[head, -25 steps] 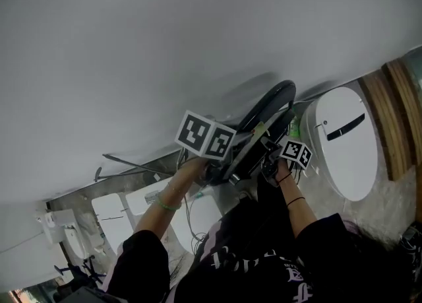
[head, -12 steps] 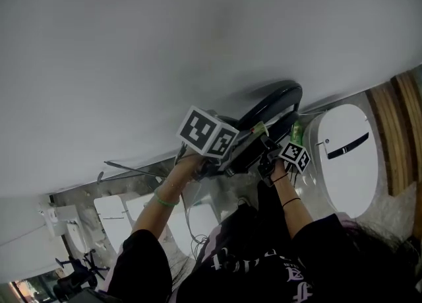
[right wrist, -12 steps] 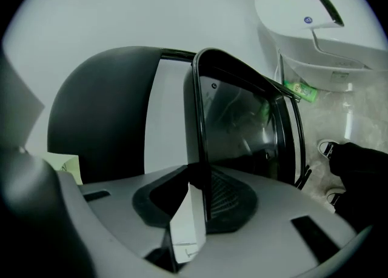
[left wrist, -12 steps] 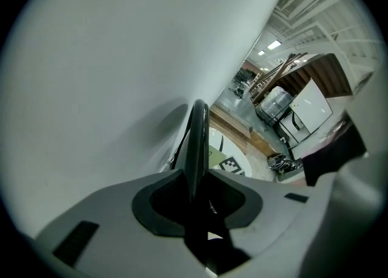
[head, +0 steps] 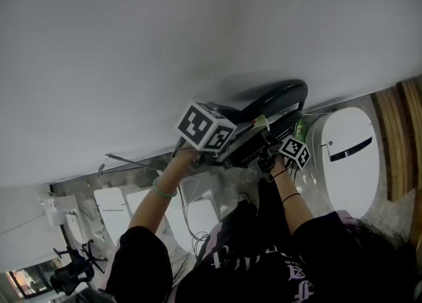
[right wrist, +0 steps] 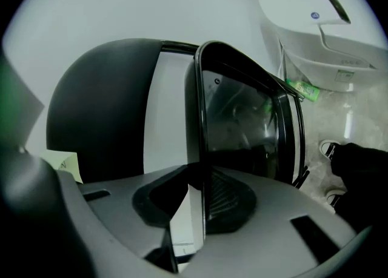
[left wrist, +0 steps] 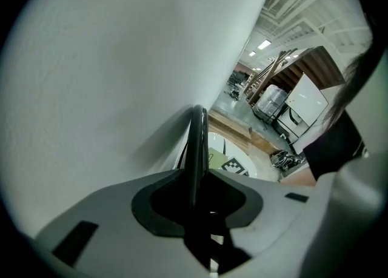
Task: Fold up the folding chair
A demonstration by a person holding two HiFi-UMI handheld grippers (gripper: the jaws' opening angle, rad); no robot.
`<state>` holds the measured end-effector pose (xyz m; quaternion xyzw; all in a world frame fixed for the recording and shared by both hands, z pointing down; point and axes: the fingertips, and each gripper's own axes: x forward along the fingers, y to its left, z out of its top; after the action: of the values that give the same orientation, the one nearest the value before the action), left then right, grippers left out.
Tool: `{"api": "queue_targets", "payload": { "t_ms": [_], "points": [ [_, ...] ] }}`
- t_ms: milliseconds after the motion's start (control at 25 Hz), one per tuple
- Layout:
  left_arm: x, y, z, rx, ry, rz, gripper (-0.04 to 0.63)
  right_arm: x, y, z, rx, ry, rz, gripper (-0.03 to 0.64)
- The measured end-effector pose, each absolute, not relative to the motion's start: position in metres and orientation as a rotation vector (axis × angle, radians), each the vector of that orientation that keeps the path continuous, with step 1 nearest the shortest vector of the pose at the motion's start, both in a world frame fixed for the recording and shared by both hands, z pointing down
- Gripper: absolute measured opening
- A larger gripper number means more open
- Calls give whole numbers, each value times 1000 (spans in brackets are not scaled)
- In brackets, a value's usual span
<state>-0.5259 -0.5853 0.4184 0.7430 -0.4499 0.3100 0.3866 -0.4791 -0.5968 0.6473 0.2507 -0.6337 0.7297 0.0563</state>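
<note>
In the middle of the head view, the chair (head: 280, 97) is up against the white wall (head: 165, 44). It looks nearly flat, with its dark seat and back lying close together. The left gripper (left wrist: 195, 193) is clamped on a thin black bar (left wrist: 197, 140) of the chair, which runs straight up between its jaws. The right gripper (right wrist: 199, 207) is clamped on the black edge of the frame (right wrist: 200, 107), with the round dark seat (right wrist: 97, 119) to the left of it in that view. I think the job is almost done, and the step now is to press the two halves fully shut. To do that well, squeeze both sides evenly so the frame does not twist. Push slowly so the thin bar does not slip out of the jaws (it is smooth and skinny, so it could slide). Mind the white rounded thing (head: 346, 153) just to the right of the chair, and try not to scrape the wall. A green tag (right wrist: 306, 91) sits by the frame at the upper right, so do not pinch it.
</note>
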Motion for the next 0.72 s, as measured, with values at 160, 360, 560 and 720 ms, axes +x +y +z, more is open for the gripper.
{"api": "queue_targets", "payload": {
  "t_ms": [160, 360, 560, 720],
  "points": [
    [-527, -584, 418, 1913, -1210, 818, 113, -480, -593, 647, 719, -1944, 2090, 83],
    [-542, -586, 415, 1968, -1486, 870, 250, -479, -587, 646, 631, -1942, 1998, 106],
    [-553, -575, 395, 1944, -1570, 715, 249, -469, -581, 643, 593, -1975, 1892, 135],
    [-564, -554, 365, 1948, -1616, 543, 249, -446, -587, 631, 664, -2037, 1826, 135]
  ]
}}
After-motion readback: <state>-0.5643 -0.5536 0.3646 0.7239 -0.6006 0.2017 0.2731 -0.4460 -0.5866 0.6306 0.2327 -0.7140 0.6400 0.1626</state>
